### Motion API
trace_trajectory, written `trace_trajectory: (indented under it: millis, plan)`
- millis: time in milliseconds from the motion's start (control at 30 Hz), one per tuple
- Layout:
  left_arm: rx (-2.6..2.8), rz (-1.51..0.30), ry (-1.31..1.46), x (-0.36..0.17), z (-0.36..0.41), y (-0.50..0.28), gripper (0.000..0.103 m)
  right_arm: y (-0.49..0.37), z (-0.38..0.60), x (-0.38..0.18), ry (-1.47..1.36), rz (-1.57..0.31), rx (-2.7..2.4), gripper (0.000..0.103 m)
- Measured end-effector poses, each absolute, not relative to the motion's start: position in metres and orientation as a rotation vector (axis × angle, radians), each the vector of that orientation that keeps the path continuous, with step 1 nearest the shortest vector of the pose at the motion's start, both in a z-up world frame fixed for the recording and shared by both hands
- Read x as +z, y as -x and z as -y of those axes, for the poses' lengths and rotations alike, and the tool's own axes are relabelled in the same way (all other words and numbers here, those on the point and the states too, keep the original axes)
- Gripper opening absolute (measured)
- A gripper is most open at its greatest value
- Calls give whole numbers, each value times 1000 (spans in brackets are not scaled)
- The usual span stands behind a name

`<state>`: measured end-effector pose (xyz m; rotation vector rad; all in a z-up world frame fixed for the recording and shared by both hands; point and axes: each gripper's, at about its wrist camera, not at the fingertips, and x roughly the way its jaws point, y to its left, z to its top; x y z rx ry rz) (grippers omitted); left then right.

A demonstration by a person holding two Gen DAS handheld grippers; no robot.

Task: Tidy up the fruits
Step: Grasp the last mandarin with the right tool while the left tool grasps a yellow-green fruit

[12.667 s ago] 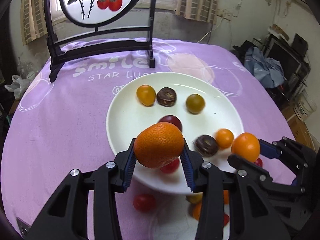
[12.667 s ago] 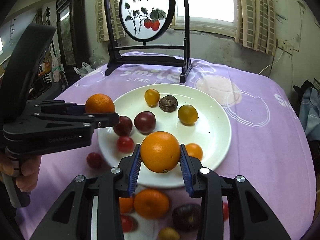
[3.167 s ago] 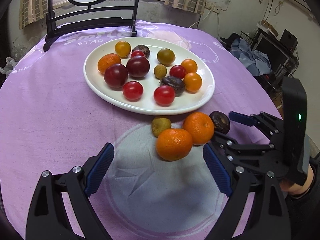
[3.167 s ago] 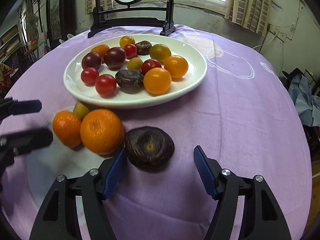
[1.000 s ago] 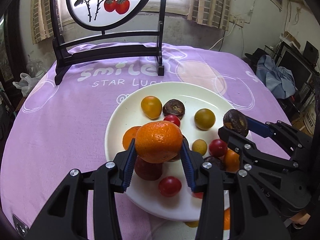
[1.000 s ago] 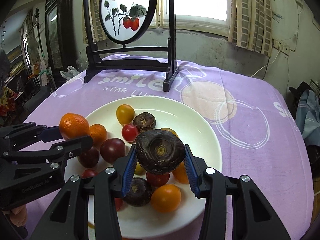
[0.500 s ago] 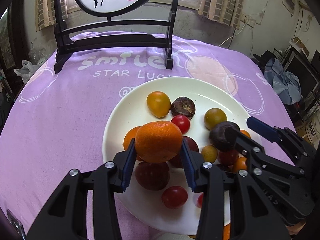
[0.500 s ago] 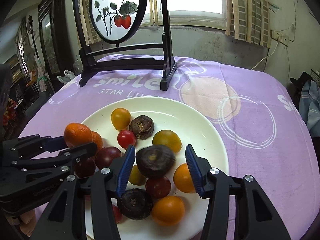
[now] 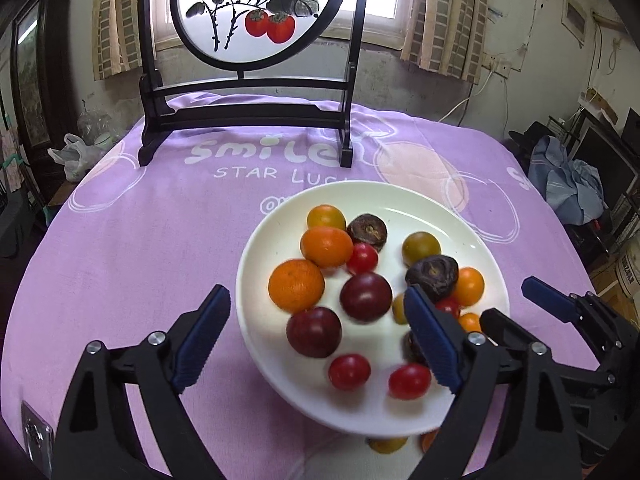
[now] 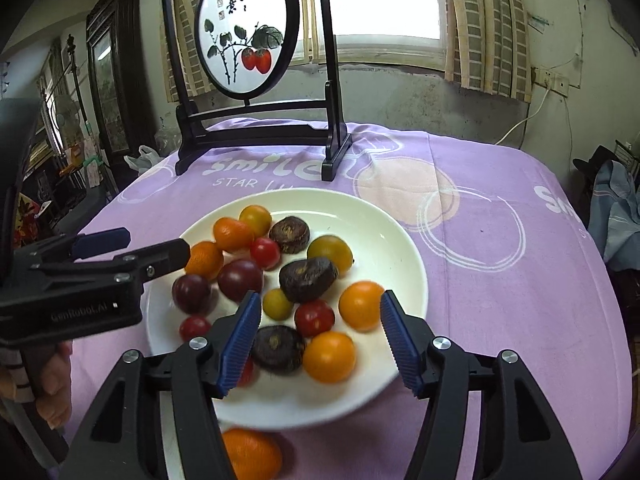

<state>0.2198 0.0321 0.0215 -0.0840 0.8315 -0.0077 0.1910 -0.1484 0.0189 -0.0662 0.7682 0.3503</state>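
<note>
Fruits sit on plate [image 9: 472, 216]. My left gripper [image 9: 316, 336] jaws wide, just opened, empty; orange [image 9: 296, 285] dropped at plate's left edge, ahead of fingers. My right gripper [image 10: 318, 338] half open, just opened, empty; dark fruit [image 10: 307, 274] released mid-plate. Last orange [image 10: 250, 454] lies off plate, under right gripper, nearer it.

We face a worn grey wall [image 10: 400, 96] with a bright window [image 10: 384, 4] — daylight floods in between checked beige curtains [image 10: 488, 24]. On the table, a purple cloth [image 9: 132, 232] printed with white lettering and circles; at its far edge stands a black wooden stand [image 9: 248, 108] holding a round painted screen [image 9: 248, 8] of red fruit and dark leaves. A white cable [image 10: 524, 120] drops from a wall socket [image 10: 554, 78]. To the left we see dark cabinets [image 10: 108, 92] and a plastic bag [image 9: 74, 156] — to the right, crumpled blue cloth [image 9: 572, 184].
</note>
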Motion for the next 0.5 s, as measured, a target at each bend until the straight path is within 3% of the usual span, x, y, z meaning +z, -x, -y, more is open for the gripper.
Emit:
trace_trajectory:
  millis: [500]
  plan:
    - [-24, -912, 58, -11, -30, -146, 91, -101, 144, -12, 216, -839, 412, 69]
